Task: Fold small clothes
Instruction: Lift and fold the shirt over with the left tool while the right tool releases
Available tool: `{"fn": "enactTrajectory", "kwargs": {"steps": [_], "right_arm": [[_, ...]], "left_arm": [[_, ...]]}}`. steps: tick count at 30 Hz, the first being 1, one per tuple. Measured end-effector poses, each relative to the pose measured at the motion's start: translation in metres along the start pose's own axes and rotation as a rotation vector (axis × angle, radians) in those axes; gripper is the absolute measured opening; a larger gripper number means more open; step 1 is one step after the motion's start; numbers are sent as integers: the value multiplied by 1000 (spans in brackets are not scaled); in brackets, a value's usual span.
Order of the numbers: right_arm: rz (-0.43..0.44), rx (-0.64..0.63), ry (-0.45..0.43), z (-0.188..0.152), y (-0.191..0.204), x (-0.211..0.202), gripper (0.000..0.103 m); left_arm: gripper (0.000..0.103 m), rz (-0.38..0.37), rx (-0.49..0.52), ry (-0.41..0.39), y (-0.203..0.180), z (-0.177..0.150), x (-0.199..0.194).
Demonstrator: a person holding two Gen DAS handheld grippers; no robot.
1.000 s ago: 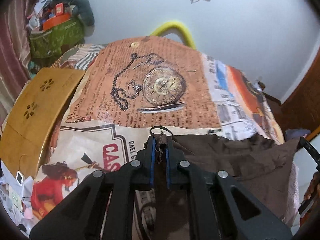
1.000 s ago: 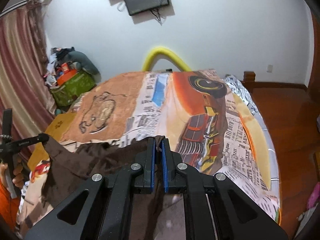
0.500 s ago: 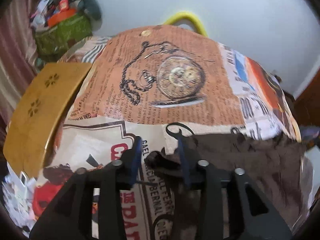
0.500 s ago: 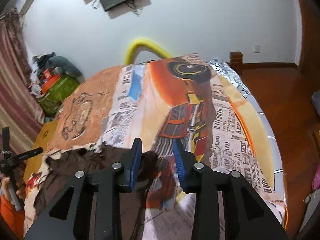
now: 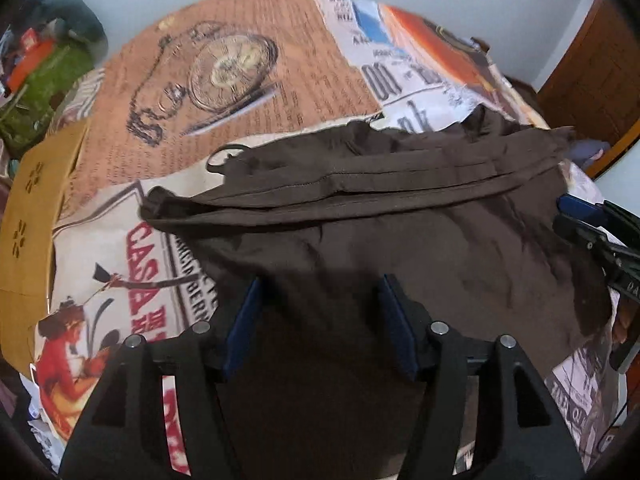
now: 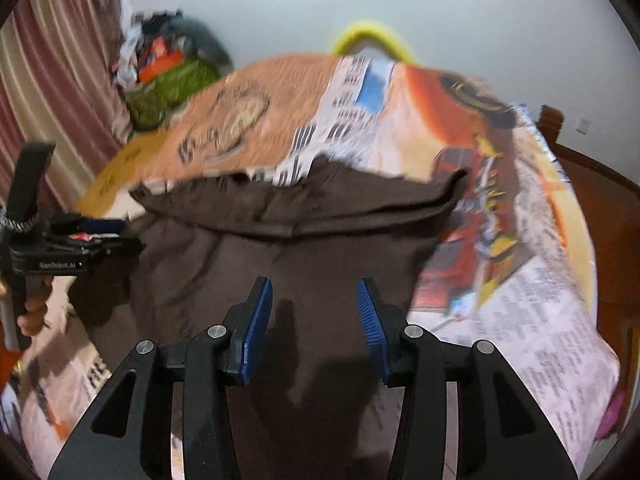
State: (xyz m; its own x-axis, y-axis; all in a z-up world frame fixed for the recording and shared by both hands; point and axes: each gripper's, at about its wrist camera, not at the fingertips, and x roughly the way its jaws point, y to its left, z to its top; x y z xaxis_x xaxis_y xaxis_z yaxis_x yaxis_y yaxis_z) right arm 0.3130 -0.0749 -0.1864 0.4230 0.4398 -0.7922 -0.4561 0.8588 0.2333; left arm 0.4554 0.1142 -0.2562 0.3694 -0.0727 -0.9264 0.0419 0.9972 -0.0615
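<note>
A dark brown garment lies spread on the printed bedsheet, its far edge folded over into a band. It also shows in the right wrist view. My left gripper is open and empty, hovering over the garment's near part. My right gripper is open and empty above the garment's near right part. The right gripper also shows at the right edge of the left wrist view, and the left gripper at the left of the right wrist view.
A wooden board lies at the bed's left edge. A green bag with clutter stands by the curtain. A yellow curved tube rises behind the bed. Wooden floor lies to the right.
Both grippers opened and let go of the brown garment, which now lies spread on the bed. Both grippers pulled back toward its near side.
</note>
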Motion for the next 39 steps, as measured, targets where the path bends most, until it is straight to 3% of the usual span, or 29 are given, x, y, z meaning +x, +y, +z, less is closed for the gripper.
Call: {"fn": "enactTrajectory", "kwargs": {"steps": [6, 9, 12, 15, 19, 25, 33, 36, 39], "right_arm": [[-16, -29, 90, 29, 1, 31, 40], [-50, -44, 110, 51, -2, 37, 40], [-101, -38, 49, 65, -3, 28, 40], [-155, 13, -80, 74, -9, 9, 41], [-120, 70, -134, 62, -17, -13, 49], [-97, 52, -131, 19, -12, -40, 51], [-37, 139, -85, -40, -11, -74, 53], [-30, 169, -69, -62, -8, -79, 53], [-4, 211, -25, -83, -6, -74, 53]], "left_arm": [[61, -7, -33, 32, 10, 36, 21], [61, 73, -40, 20, 22, 60, 24], [61, 157, -105, -41, 40, 77, 15], [61, 135, -223, -122, 64, 80, -8], [61, 116, -227, -160, 75, 61, -33], [64, 84, -175, -105, 76, 6, -48], [64, 59, -119, -26, 61, -74, -47], [65, 24, -104, -12, 52, -94, -44], [64, 50, -93, -27, 44, -105, -44]]}}
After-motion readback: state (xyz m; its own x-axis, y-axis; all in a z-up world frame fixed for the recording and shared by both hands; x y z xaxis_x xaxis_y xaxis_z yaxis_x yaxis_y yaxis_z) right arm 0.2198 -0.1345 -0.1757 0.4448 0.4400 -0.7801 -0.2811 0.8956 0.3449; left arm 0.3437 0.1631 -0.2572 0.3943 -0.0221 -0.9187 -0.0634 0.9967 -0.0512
